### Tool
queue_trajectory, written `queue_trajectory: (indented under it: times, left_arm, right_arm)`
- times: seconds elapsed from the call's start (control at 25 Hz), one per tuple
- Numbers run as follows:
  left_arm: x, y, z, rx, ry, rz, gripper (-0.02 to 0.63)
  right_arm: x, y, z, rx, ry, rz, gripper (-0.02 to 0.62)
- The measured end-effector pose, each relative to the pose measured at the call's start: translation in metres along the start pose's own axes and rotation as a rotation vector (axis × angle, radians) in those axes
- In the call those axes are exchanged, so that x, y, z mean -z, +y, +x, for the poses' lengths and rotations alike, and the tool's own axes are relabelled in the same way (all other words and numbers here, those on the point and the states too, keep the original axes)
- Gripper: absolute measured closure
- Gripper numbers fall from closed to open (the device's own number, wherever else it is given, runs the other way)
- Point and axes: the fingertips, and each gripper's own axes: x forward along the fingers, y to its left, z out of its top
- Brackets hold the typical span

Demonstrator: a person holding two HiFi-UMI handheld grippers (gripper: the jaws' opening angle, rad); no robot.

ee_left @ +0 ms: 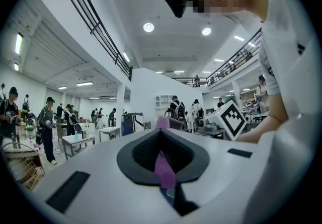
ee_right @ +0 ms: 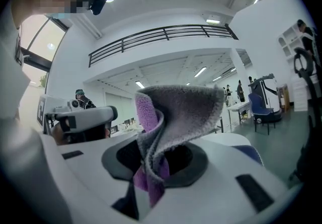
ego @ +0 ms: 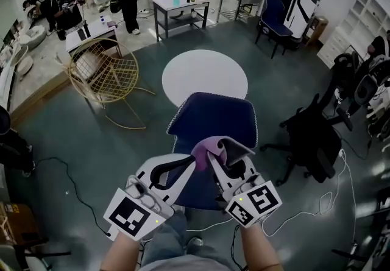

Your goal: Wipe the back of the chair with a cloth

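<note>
Find the cloth (ego: 210,151) bunched above the chair back's (ego: 213,119) near edge, clamped in the right gripper (ego: 214,159). Read the left gripper (ego: 192,161) as closed on a purple strip of it too. Take the back's long axis as left-to-right, just ahead of both tips; expect sideways strokes, right leading.

The cloth (ee_right: 171,117) is fuzzy, napped towelling, purple on one face, grey on the other, matt; the left gripper (ego: 190,163) and right gripper (ego: 214,159) have smooth white plastic shells and matt black pads; the chair back (ego: 213,119), at twelve o'clock from them, is matt blue woven fabric; the wire chair (ego: 106,75) at ten o'clock looks like thin gold-toned metal; the floor (ego: 79,142) is smooth, dully sheened
</note>
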Motion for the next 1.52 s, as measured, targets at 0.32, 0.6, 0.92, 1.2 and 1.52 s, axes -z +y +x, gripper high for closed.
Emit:
queue_trajectory:
  times: [0.32,0.6,0.92,1.2,1.52]
  left_arm:
    - [0.051,0.038,0.025,0.028,0.047,-0.013,0.594]
    - [0.093,0.061,0.047,0.070,0.081,-0.048,0.594]
    - [0.130,0.078,0.061,0.086,0.085,-0.081,0.594]
    - [0.146,0.087,0.069,0.084,0.064,-0.087,0.594]
    - [0.159,0.097,0.070,0.078,0.072,-0.098,0.594]
  right_arm:
    - [0.052,-0.052,0.063,0.042,0.059,0.015,0.494]
    - [0.096,-0.087,0.105,0.072,0.118,0.021,0.494]
    - [0.135,-0.112,0.136,0.090,0.157,0.023,0.494]
    - [0.158,-0.143,0.165,0.139,0.191,-0.012,0.494]
    - [0.169,-0.157,0.192,0.176,0.225,-0.062,0.494]
